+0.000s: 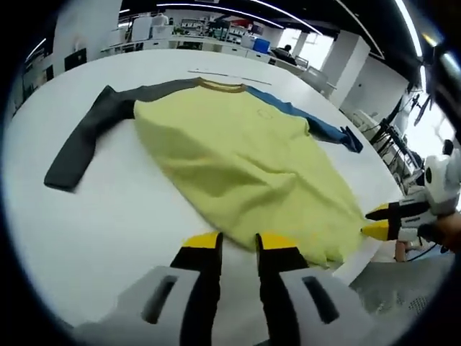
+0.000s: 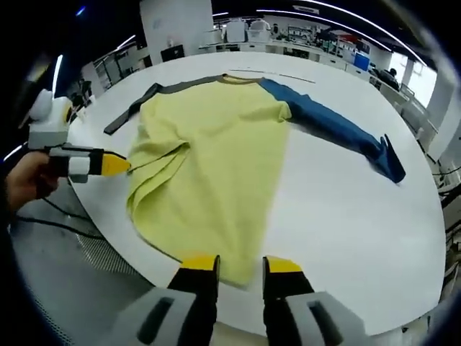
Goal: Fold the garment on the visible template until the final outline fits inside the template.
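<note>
In the left gripper view, the left gripper (image 1: 238, 244) rises from the bottom with its yellow-tipped jaws spread, a strip of bare desk between them; they hold nothing and sit just short of the garment's hem. In the right gripper view, the right gripper (image 2: 241, 265) also has its jaws spread, their tips near the hem's lower edge at the desk's rim, but whether they touch the cloth cannot be told. The other gripper enters each view from the side, close to the hem corner, held in a person's hand (image 2: 27, 180) that is partly cut off by the view's edge; its tips are too small to judge there.

The garment (image 1: 238, 158) is a long-sleeved shirt lying face up and spread on the white desk (image 1: 108, 216). Its yellow body has a rumpled lower part, with a fold of cloth doubled over near one hem corner in the right gripper view. The dark grey sleeve (image 1: 83, 144) stretches out to one side, and the blue sleeve (image 2: 338, 126) to the other, its cuff near the desk's edge. The collar (image 1: 222, 86) points away from both grippers. A thin dark line (image 1: 230, 75) lies on the desk just beyond the collar; what it is cannot be made out.

Behind the desk is an open room with white pillars, ceiling light strips, and distant benches crowded with equipment too blurred to name.
</note>
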Demonstrator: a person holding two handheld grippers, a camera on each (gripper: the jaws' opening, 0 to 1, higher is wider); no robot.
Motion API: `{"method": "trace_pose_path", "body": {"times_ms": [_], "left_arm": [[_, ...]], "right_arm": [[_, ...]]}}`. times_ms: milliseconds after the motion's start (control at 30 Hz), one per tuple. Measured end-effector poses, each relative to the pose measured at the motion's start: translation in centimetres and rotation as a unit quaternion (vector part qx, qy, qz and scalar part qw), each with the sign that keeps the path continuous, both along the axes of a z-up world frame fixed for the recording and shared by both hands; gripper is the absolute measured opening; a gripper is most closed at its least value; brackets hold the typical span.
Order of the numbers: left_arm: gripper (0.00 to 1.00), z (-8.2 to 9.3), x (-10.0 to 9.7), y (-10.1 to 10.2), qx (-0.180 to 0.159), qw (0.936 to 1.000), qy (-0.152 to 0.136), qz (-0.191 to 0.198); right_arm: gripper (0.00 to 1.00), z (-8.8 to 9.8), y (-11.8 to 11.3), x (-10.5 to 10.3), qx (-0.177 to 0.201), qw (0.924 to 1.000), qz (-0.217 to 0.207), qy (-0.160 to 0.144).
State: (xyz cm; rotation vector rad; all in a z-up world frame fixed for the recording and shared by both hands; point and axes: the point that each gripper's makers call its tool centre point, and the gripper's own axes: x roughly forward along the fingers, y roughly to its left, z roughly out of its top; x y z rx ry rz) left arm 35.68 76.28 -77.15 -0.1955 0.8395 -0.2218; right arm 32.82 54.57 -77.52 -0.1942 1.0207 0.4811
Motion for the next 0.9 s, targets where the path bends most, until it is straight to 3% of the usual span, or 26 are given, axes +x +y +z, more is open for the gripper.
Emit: {"method": "trace_pose_path", "body": {"times_ms": [233, 433, 533, 900], "left_arm": [[0.06, -0.1, -0.1, 0.0, -0.008, 0.9999, 0.005, 0.009], [0.01, -0.3, 0.1, 0.1, -0.042, 0.9987, 0.009, 0.028], [0.0, -0.2, 0.1, 0.3, -0.053, 0.998, 0.012, 0.031], [0.0, 1.7, -1.3, 4.1, -0.052, 0.9982, 0.021, 0.024]], "right_arm": [[0.12, -0.1, -0.4, 0.1, -0.007, 0.9997, -0.022, -0.001], [0.06, -0.1, -0.2, 0.2, 0.0, 0.9995, -0.032, -0.003], [0.0, -0.1, 0.7, 0.2, 0.057, 0.9966, -0.057, 0.013], [0.0, 0.5, -0.1, 0.4, 0.068, 0.9962, -0.053, 0.013]]}}
